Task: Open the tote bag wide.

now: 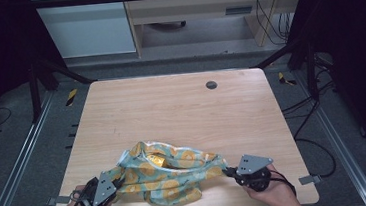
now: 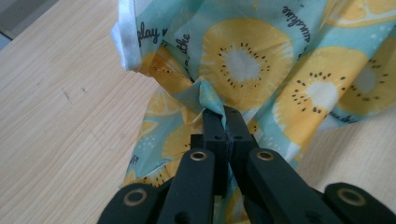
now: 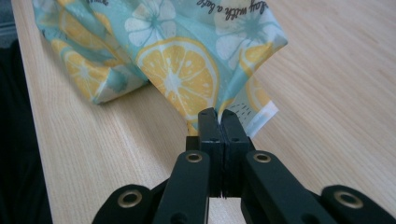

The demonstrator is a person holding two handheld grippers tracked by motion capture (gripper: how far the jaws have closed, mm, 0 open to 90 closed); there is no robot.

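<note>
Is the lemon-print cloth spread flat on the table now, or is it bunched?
Bunched. The lemon-print cloth lies crumpled in folds on the table, pinched at one end by the left gripper and at the other by the right gripper.

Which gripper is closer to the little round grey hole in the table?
Right. The right gripper pinches the lemon cloth almost straight below the hole, at the near edge. The left gripper pinches the cloth's other end, farther off to the hole's left.

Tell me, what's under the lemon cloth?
Under the lemon cloth you can see the wooden table. The left gripper and right gripper each pinch an end. Anything beneath its crumpled middle is covered, so that can't be told.
</note>
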